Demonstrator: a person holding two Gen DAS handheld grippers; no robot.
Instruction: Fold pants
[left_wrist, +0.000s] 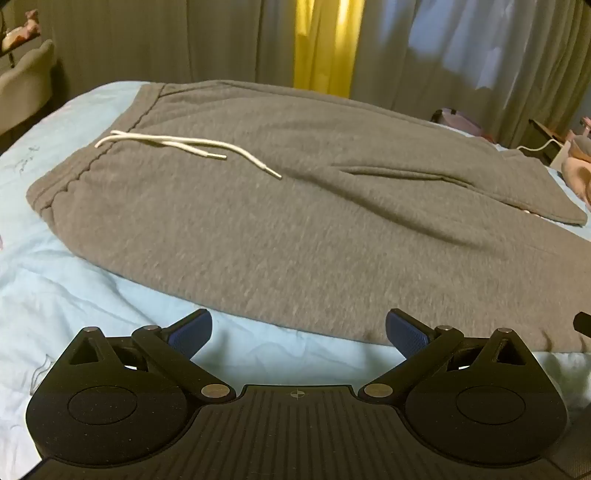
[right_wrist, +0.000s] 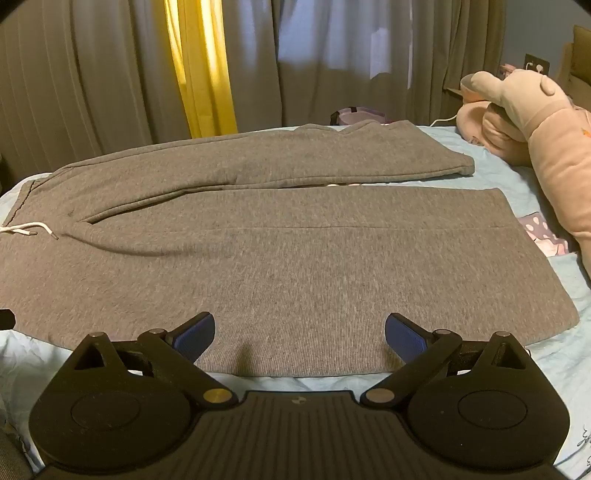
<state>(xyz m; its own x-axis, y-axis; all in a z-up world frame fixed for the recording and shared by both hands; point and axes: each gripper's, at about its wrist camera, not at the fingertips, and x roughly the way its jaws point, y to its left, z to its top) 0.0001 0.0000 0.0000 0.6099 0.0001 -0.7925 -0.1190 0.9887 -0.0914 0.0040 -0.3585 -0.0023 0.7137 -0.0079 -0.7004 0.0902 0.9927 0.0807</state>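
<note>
Grey sweatpants (left_wrist: 280, 206) lie spread flat on a light blue bed (left_wrist: 74, 258), waistband to the left, with a white drawstring (left_wrist: 177, 142) on top. In the right wrist view both legs of the pants (right_wrist: 295, 266) stretch to the right, the near leg broad and flat, the far leg (right_wrist: 295, 158) angled away. My left gripper (left_wrist: 298, 334) hovers open over the sheet just short of the pants' near edge by the hip. My right gripper (right_wrist: 300, 334) hangs open above the near leg's front edge. Nothing is between either pair of blue pads.
A large pink plush toy (right_wrist: 535, 122) lies on the bed at the right, beside the leg ends. Grey and yellow curtains (right_wrist: 207, 66) hang behind the bed. A grey chair (left_wrist: 26, 81) stands at the far left. The bed sheet (right_wrist: 561, 369) shows in front of the pants.
</note>
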